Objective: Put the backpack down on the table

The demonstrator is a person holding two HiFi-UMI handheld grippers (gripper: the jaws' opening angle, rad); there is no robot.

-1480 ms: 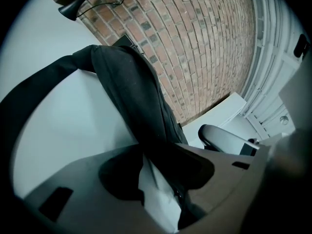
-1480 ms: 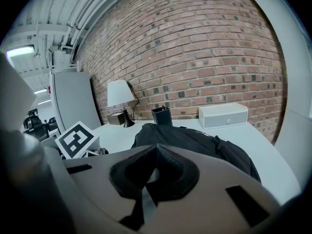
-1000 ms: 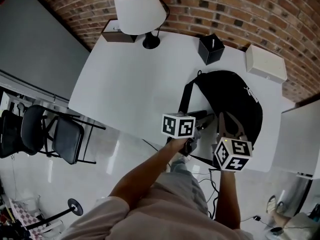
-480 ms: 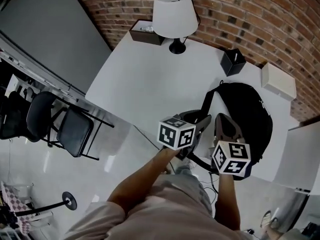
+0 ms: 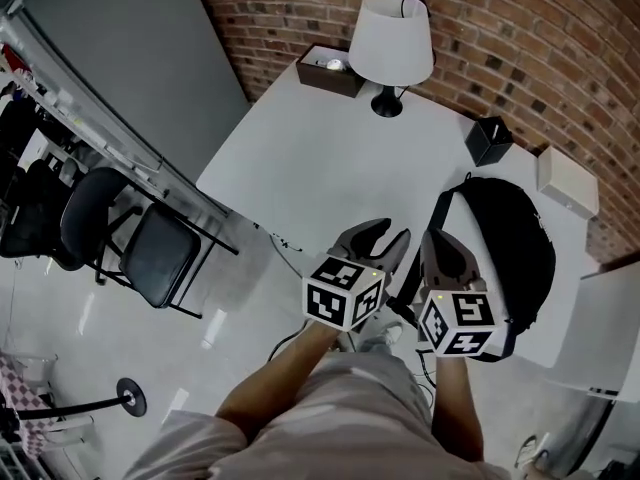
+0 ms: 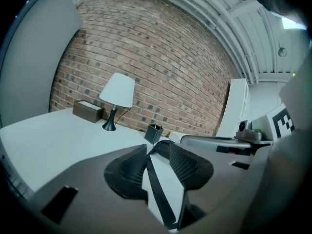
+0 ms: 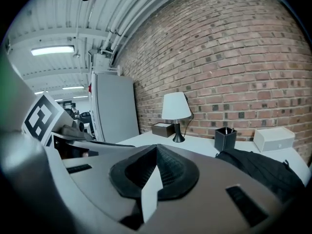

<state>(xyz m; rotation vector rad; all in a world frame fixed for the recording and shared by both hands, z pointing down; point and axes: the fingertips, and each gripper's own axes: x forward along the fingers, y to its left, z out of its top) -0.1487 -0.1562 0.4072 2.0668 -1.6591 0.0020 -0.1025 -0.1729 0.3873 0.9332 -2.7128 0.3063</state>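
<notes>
Left gripper (image 6: 157, 149) is released: its jaws stand apart, and one black strap (image 6: 159, 189) of the backpack shows in the gap between them, lying loose and not pinched. In the head view this gripper hangs over the near edge of the white table (image 5: 320, 168), just beside the strap where it trails off the bag towards the person.

Right gripper (image 7: 156, 149) is clenched on nothing: its fingertips meet, only a pale sliver of table shows lower down between the jaws, and the bag lies off to its right, apart from it.

The black backpack (image 5: 505, 248) lies flat on the table's right-hand end, near the black pen holder (image 5: 489, 140) and well apart from the white table lamp (image 5: 392, 40). Neither gripper carries its weight.

As I judge it, the task is done or all but done: the bag rests on the table and is let go. Its near end sits close to the table's edge, and I cannot tell whether it overhangs. All that looks left is to draw the left gripper clear of the strap.
</notes>
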